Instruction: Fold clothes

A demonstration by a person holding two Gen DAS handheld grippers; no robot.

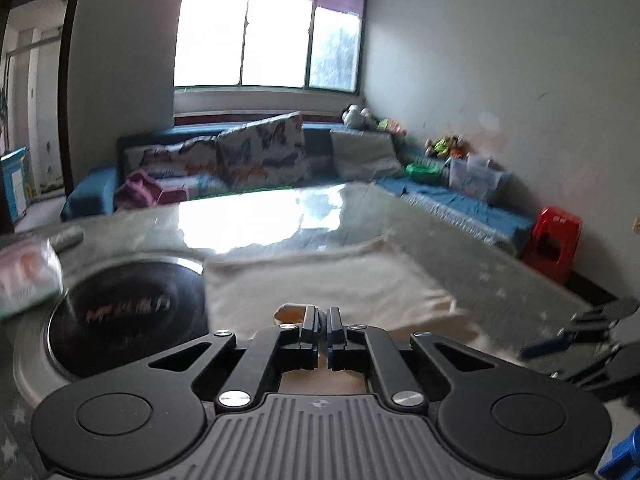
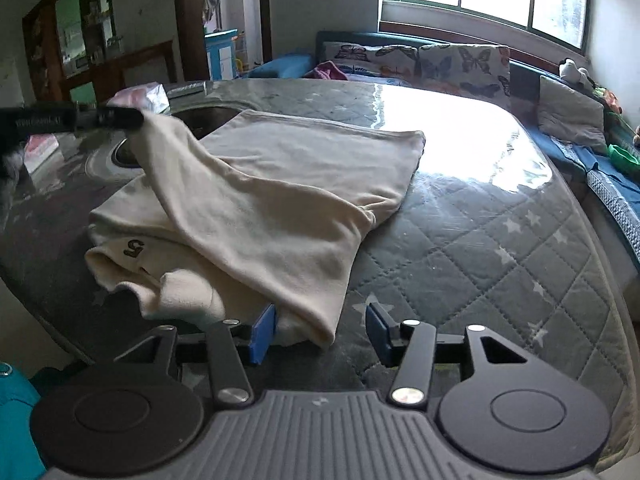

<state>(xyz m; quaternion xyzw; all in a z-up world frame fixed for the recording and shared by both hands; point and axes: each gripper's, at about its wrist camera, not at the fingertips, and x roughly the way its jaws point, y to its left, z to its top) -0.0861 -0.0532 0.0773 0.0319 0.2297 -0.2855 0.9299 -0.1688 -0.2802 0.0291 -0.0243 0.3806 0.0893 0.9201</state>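
Grey quilted star-print cover under clear glossy plastic on the counter, glaring with light from the wide window behind. Beyond it a blue sofa with butterfly cushions, soft toys along the sill, a red plastic stool by the right wall. Round black cooktop set into the counter at the near left, a tissue pack beside it. Cream garment spread mid-counter, partly folded over, a "5" printed near its left edge, part of it lying over the cooktop. Left claw pressed together, pinching a corner of the garment and holding it raised off the counter, cloth sloping down from the grip. Right claw spread wide, blue pads either side of the garment's near fold, left pad touching the cloth, nothing gripped.
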